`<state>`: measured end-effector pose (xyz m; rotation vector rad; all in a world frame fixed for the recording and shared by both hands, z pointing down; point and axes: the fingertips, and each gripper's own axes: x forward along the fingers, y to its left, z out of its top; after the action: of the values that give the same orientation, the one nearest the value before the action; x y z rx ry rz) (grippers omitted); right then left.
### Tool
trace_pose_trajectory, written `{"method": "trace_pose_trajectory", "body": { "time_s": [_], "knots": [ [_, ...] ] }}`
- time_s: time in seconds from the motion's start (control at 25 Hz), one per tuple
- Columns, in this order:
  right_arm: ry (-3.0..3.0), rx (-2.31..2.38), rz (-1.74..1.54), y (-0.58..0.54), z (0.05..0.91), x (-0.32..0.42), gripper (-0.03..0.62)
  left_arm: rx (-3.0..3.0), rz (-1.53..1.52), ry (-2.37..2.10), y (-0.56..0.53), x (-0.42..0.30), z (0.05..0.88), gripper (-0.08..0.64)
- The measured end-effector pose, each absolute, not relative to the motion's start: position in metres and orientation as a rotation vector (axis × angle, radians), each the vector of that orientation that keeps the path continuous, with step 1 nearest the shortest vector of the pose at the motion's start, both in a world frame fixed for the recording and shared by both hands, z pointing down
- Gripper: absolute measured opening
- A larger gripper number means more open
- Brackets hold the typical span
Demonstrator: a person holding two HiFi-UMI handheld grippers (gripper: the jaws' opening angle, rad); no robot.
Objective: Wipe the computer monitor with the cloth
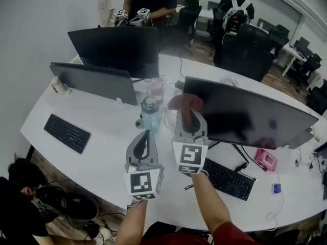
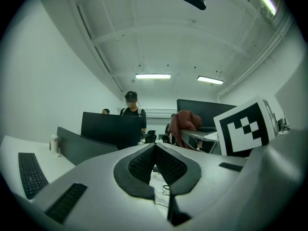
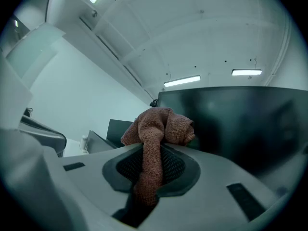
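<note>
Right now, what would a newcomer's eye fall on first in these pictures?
The reddish-brown cloth stands out first, clamped in the right hand-held gripper near the left edge of the big dark monitor. Beside it, the left hand-held gripper is shut and empty, just in front of a water bottle on the white desk.

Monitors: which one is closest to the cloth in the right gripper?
The right-hand monitor, its dark screen facing the person; the cloth in the right gripper is by its left edge. The grey-backed monitor and the black monitor behind it stand farther left.
</note>
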<state>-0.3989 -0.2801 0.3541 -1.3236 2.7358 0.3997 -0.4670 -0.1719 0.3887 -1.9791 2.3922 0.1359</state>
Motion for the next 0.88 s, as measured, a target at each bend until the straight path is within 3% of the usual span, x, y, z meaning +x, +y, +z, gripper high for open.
{"method": "trace_pose_trajectory", "body": {
  "time_s": [0.88],
  "knots": [
    [2.857, -1.384, 0.282, -0.291, 0.475, -0.398, 0.077, -2.018, 0.078, 2.455, -0.190, -0.472, 0.450, 0.023]
  ]
}}
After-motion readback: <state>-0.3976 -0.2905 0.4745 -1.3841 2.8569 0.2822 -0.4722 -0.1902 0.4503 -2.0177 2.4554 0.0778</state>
